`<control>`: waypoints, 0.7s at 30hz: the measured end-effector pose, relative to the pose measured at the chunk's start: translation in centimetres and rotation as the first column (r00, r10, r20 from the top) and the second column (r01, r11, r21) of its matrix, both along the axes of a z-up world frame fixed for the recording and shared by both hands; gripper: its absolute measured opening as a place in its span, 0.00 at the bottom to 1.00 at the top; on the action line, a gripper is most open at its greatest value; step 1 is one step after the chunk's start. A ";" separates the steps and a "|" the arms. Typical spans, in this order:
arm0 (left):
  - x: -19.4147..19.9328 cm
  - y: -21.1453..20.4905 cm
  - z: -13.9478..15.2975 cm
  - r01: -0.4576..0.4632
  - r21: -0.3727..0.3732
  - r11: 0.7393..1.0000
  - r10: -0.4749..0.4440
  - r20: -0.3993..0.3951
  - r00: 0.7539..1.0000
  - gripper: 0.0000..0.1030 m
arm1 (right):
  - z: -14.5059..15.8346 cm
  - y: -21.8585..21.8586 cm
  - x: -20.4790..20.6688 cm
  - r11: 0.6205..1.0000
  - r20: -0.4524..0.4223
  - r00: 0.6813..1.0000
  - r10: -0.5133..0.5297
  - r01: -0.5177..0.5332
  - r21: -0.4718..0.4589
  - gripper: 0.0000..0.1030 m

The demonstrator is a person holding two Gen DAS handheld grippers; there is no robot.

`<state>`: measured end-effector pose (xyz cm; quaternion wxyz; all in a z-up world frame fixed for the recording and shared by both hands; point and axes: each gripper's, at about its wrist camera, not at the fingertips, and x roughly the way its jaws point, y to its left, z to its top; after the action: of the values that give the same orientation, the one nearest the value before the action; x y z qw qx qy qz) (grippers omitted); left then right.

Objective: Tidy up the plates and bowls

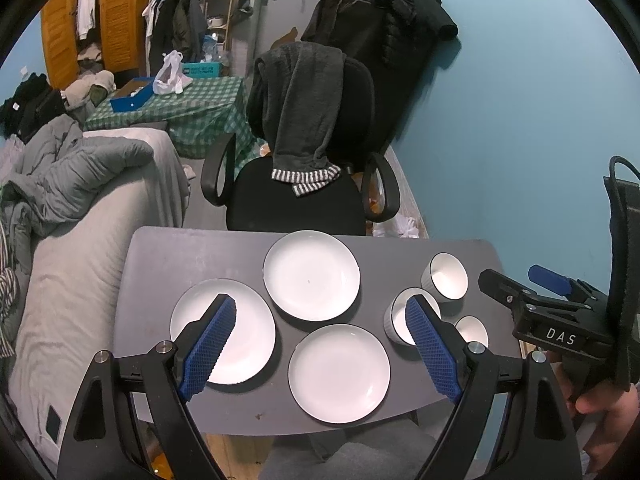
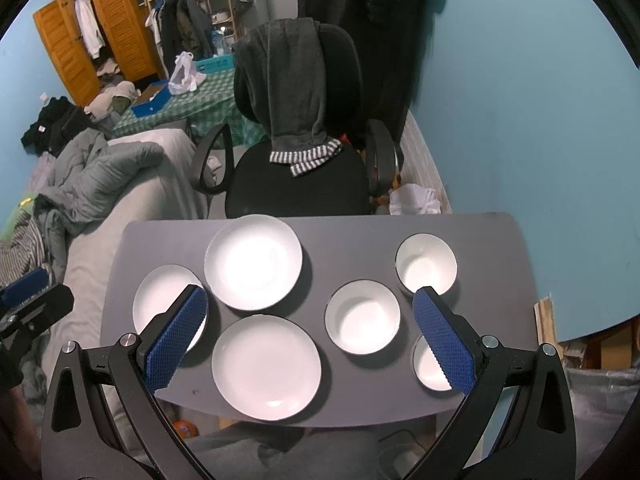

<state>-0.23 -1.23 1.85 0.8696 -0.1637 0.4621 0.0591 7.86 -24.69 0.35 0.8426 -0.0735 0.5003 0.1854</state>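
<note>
Blue walls enclose a cluttered bedroom where a small dark grey table [image 2: 344, 236] carries three white plates and three white bowls, all lying flat and separate, none stacked. Taking the middle bowl [image 2: 362, 317] as the landmark: the far bowl [image 2: 426, 265] sits behind it toward the table's right far corner, the near bowl [image 2: 430, 364] sits toward the right near edge and is partly covered in the right wrist view by a blue finger pad, and bare tabletop separates all three. To the landmark's left lie the near plate [image 2: 266, 367], close to the table's front edge, the far plate [image 2: 253, 261], close to the back edge, and beyond them the left plate [image 2: 168, 304] by the left edge; the plates nearly touch one another. Open tabletop remains along the back edge between the far plate and far bowl. Behind the table stands a black office chair [image 2: 296, 184] draped with a dark grey garment [image 2: 294, 80]; a bed with a grey duvet [image 1: 72, 168] runs along the left side. Both tools hover above the table, touching nothing: the left gripper [image 1: 322, 346] has its blue pads spread wide with nothing between them, and the right gripper [image 2: 310, 334] likewise stands wide apart and empty.
</note>
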 end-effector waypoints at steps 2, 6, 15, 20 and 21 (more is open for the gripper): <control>0.0 0.0 0.0 0.001 0.001 1.000 -0.001 0.001 1.000 0.86 | -0.1 0.0 0.0 1.000 0.002 1.000 0.003 -0.003 -0.001 0.99; 0.1 0.1 0.0 0.000 0.001 1.000 0.000 0.002 1.000 0.86 | -0.2 0.1 0.4 1.000 -0.001 1.000 0.007 -0.007 -0.002 0.99; -0.1 0.3 -0.2 0.000 0.000 1.000 0.000 0.004 1.000 0.86 | -0.2 0.2 0.4 1.000 0.000 1.000 0.006 -0.006 -0.001 0.99; -0.1 0.4 -0.2 0.001 -0.002 1.000 -0.001 0.003 1.000 0.86 | -0.2 0.2 0.4 1.000 -0.001 1.000 0.006 -0.006 -0.001 0.99; -0.1 0.5 -0.2 0.001 -0.002 1.000 -0.001 0.004 1.000 0.86 | -0.1 0.2 0.4 1.000 -0.001 1.000 0.006 -0.006 0.000 0.99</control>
<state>-0.34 -0.77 1.66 0.8703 -0.1645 0.4606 0.0577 8.28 -24.50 0.21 0.8417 -0.0749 0.5006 0.1878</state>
